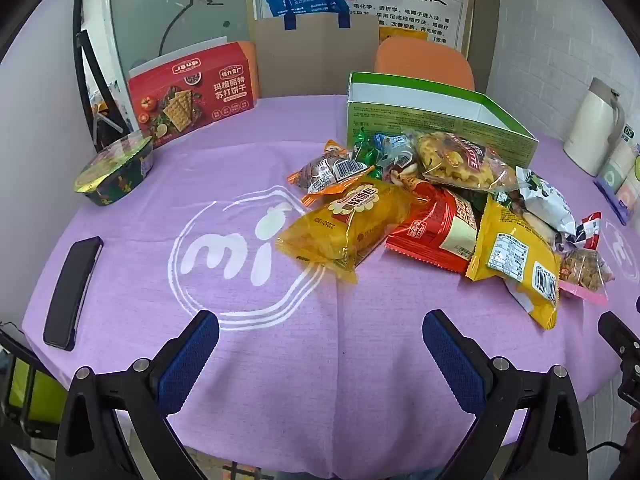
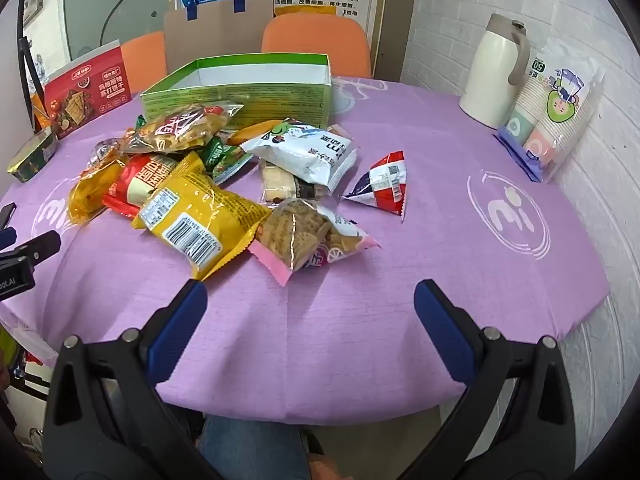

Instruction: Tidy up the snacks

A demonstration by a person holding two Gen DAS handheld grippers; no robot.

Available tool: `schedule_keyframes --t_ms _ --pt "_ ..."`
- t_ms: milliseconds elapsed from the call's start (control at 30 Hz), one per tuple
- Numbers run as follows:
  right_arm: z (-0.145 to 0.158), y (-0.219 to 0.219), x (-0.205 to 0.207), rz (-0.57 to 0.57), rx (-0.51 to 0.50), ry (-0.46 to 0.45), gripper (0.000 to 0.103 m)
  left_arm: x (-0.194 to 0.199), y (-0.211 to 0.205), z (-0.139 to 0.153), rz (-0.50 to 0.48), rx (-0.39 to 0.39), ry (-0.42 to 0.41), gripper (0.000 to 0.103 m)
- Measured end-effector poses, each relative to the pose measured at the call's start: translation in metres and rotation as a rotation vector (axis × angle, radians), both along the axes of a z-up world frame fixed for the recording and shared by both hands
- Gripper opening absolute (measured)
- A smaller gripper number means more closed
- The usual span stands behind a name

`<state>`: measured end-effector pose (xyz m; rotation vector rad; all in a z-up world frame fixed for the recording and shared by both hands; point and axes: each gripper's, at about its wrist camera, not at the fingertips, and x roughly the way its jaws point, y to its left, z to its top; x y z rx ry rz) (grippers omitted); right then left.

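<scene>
Right now both grippers are hovering over the near edge of the desk [image 1: 120,208], which is wearing a purple cloth, and both are holding nothing: the left gripper [image 1: 320,336] is keeping its jaws spread wide, and the right gripper [image 2: 310,308] is showing its jaws spread just as wide. Snack packets are lying in a loose heap near the middle of the desk, overlapping one another (several are hard to tell apart). A yellow bread packet [image 1: 344,228] is sitting at the heap's left side, touching a red packet [image 1: 436,232], and a yellow barcode packet [image 2: 196,216] is resting at the near edge beside a pink-edged cracker bag [image 2: 308,236]. A triangular red and white packet [image 2: 382,184] is lying apart to the right. Just behind the heap, an open green box [image 2: 240,92] is standing, and a red cracker box [image 1: 192,92] is standing far left.
</scene>
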<state>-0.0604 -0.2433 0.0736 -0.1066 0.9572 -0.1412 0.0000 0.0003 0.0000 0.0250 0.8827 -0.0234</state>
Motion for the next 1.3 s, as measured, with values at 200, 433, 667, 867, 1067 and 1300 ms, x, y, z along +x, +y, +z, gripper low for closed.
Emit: schedule_keyframes --t_ms 200,433,667,867,1067,1300 --pt "0.002 0.001 0.001 0.011 0.003 -0.009 0.103 -0.001 0.001 0.000 -0.002 0.002 -0.008 0.103" --pt "0.000 0.001 0.003 0.006 -0.004 0.000 0.103 -0.002 0.000 -0.003 0.002 0.007 -0.010 0.103" --pt "-0.001 0.005 0.002 0.012 -0.007 -0.002 0.103 0.000 0.000 0.000 -0.002 0.005 0.000 0.103" --pt "0.000 0.008 0.003 0.020 -0.009 -0.005 0.103 0.000 0.000 0.002 -0.003 0.004 -0.006 0.103" --pt "-0.002 0.010 0.003 0.028 -0.007 -0.002 0.103 -0.001 -0.001 0.003 -0.008 0.000 -0.005 0.103" --pt "-0.004 0.010 0.003 0.032 -0.003 0.000 0.103 -0.002 -0.002 0.002 -0.011 -0.002 0.002 0.103"
